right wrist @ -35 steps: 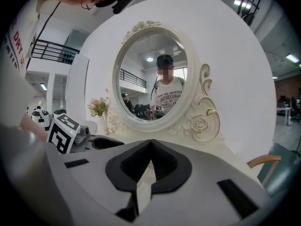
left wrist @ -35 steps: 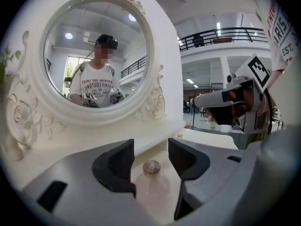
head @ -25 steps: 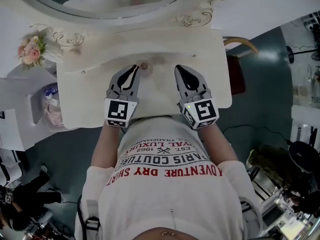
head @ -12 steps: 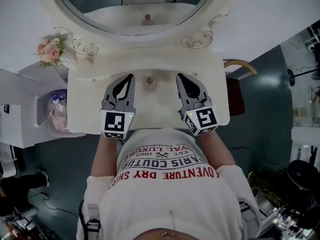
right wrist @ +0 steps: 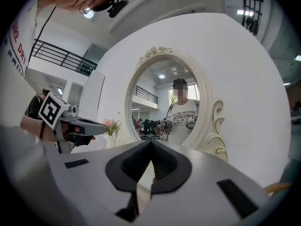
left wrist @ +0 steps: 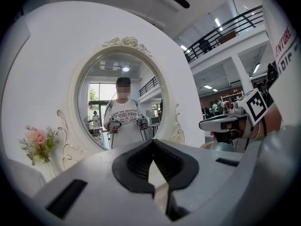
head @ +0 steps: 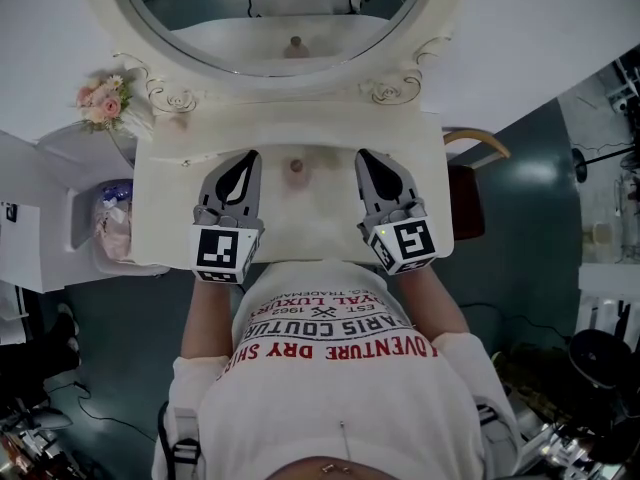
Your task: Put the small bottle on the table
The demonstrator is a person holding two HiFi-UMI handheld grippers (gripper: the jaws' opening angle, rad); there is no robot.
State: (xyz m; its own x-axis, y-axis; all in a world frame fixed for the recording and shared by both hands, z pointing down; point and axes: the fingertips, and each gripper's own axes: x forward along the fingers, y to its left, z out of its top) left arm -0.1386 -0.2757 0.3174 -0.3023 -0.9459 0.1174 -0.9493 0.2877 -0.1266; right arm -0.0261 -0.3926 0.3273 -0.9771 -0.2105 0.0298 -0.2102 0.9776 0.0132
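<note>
The small bottle (head: 295, 165), pale with a brownish top, stands upright on the cream dressing table (head: 170, 198) in the head view, between my two grippers and touched by neither. My left gripper (head: 251, 155) lies to its left, jaws shut and empty. My right gripper (head: 363, 155) lies to its right, also shut with nothing in it. In the left gripper view the closed jaws (left wrist: 153, 143) point at the mirror, and the right gripper (left wrist: 225, 124) shows off to the side. The right gripper view shows its own closed jaws (right wrist: 151, 142) and the left gripper (right wrist: 80, 126). Neither gripper view shows the bottle.
An oval mirror (head: 270, 8) in an ornate cream frame rises behind the table top. A small bunch of pink flowers (head: 101, 99) stands at the back left. A white side unit with a bag (head: 112, 218) is left of the table, a wooden chair (head: 472, 163) on the right.
The left gripper has drawn away leftward from the bottle, which stays standing on the table. The head view has tilted up, showing more of the mirror.
</note>
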